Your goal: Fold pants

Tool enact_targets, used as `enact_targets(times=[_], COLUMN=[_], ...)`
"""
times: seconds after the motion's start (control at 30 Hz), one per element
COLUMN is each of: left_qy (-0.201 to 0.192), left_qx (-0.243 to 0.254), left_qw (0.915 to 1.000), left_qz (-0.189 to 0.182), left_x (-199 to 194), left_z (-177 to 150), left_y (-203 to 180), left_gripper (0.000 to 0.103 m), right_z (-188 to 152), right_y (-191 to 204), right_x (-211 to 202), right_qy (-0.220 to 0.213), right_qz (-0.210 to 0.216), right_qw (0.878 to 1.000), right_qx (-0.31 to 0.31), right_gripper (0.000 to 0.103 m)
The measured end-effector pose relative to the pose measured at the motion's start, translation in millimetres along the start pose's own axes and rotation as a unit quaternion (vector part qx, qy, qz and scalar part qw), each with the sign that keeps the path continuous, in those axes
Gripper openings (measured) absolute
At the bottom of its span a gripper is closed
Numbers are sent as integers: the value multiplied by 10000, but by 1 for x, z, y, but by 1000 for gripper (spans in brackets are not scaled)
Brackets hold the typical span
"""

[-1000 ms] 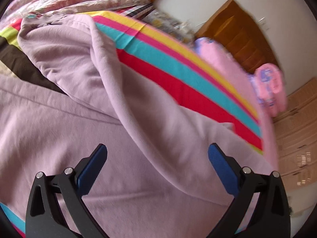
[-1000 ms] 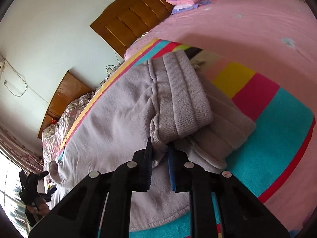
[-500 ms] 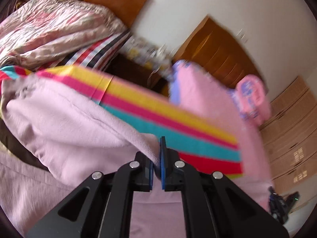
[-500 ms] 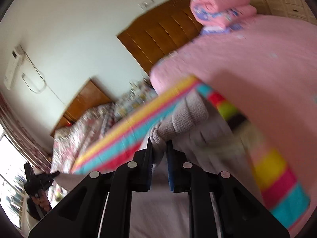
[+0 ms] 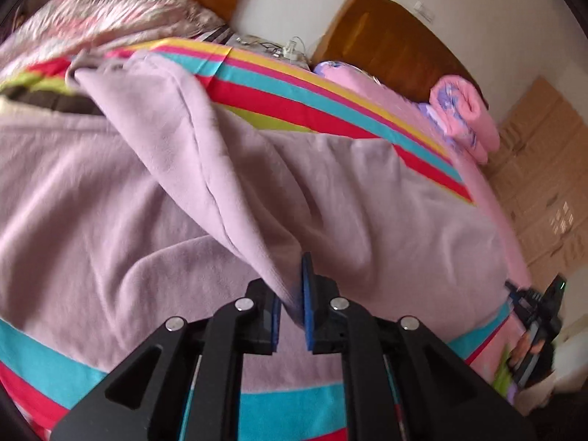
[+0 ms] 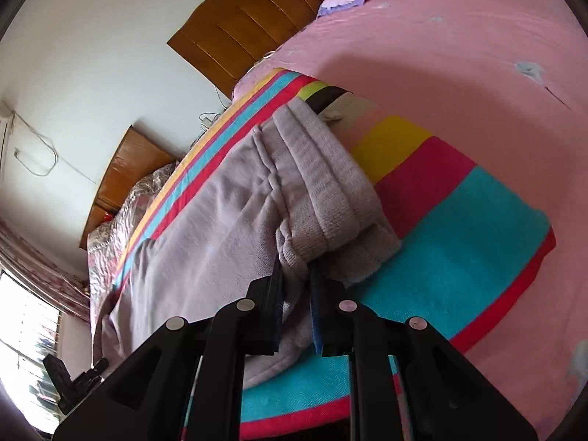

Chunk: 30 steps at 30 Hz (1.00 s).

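Note:
Lilac fleece pants (image 5: 183, 169) lie spread over a striped blanket (image 5: 294, 92) on a bed. In the left wrist view my left gripper (image 5: 292, 305) is shut on a raised fold of the pants' fabric, which runs up and to the left from the pads. In the right wrist view the pants (image 6: 228, 220) end in a ribbed waistband (image 6: 323, 176) folded over itself. My right gripper (image 6: 297, 294) is shut on the near corner of that waistband, just above the blanket's turquoise stripe (image 6: 459, 228).
A pink bedsheet (image 6: 441, 55) lies beyond the blanket, with a rolled pink quilt (image 5: 463, 110) by the wooden headboard (image 5: 386, 33). A patterned cover (image 5: 110, 18) is heaped at the far left. Pale cupboards (image 5: 544, 147) stand on the right, past the bed's edge.
My left gripper went from wide open over the pants to shut on a fold of fabric. Both grippers lifted their cloth, then came back down toward the blanket.

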<state>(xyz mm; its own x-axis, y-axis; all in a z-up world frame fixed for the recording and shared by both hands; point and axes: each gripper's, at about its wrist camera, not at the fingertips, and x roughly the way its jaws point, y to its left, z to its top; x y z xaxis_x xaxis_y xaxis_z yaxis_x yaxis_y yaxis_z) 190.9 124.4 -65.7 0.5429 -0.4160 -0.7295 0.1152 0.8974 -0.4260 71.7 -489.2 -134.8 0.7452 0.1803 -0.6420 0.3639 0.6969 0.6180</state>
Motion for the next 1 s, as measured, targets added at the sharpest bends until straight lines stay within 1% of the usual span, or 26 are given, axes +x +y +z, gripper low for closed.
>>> enact_targets(times=[0.03, 0.1, 0.17, 0.2, 0.23, 0.3, 0.33, 0.37, 0.4, 0.47, 0.5, 0.57, 0.63, 0.73, 0.87, 0.9, 0.93, 0.97, 1.0], left_qy=[-98, -397, -491, -421, -241, 37, 257, 351, 311, 221, 118, 29, 45, 145, 44, 44, 78, 97, 36], left_qx=[-68, 73, 273, 357, 405, 261, 147, 103, 94, 87, 73, 86, 113, -12, 38, 44, 39, 38, 55], left_qw=[9999, 9991, 9984, 9985, 9988, 9994, 9992, 9988, 9988, 9990, 9994, 9995, 9993, 9991, 9990, 9990, 9988, 9986, 9988], left_qz=[-60, -114, -7, 58, 136, 212, 263, 332, 360, 371, 327, 300, 341, 406, 447, 451, 484, 511, 483], left_x=[-8, -33, -45, -46, -39, -17, 1, 10, 14, 10, 3, -5, -6, 4, 1, 1, 3, 4, 4], left_z=[4, 11, 10, 9, 6, -2, -7, -13, -18, -18, -16, -15, -16, -23, -26, -26, -27, -30, -32], left_y=[-2, -13, -17, -18, -13, -1, 11, 15, 17, 17, 17, 18, 18, 23, 17, 17, 18, 19, 19], left_gripper=[9, 9, 10, 10, 11, 13, 13, 13, 13, 13, 13, 14, 14, 14, 15, 15, 18, 19, 19], right_z=[2, 6, 7, 4, 1, -7, -11, -14, -16, -16, -15, -15, -17, -21, -22, -23, -24, -26, -27], right_y=[5, 19, 30, 30, 28, 13, 4, -3, -9, -2, 1, 0, -6, -8, 0, -1, -5, -8, -10], right_x=[-4, -20, -32, -32, -30, -15, -6, -2, -2, -7, -9, -8, -4, -5, -16, -14, -10, -7, -7], right_qy=[-48, -199, -252, -168, -102, 159, 247, 200, 162, 138, 140, 175, 204, 120, -55, -7, 71, 118, 62], right_qz=[66, 193, 179, 116, 59, -126, -165, -64, -12, -62, -66, -81, -88, -76, -56, -101, -155, -142, -84], right_qw=[10000, 9991, 9978, 9978, 9980, 9987, 9989, 9995, 9997, 9995, 9993, 9992, 9994, 9998, 9998, 9997, 9997, 9997, 9998], right_qx=[-39, -312, -583, -628, -626, -474, -355, -216, -166, -280, -339, -348, -260, -120, -209, -215, -176, -150, -184], right_gripper=[14, 14, 14, 14, 14, 14, 14, 14, 14, 14, 14, 14, 14, 14, 14, 14, 14, 14, 13])
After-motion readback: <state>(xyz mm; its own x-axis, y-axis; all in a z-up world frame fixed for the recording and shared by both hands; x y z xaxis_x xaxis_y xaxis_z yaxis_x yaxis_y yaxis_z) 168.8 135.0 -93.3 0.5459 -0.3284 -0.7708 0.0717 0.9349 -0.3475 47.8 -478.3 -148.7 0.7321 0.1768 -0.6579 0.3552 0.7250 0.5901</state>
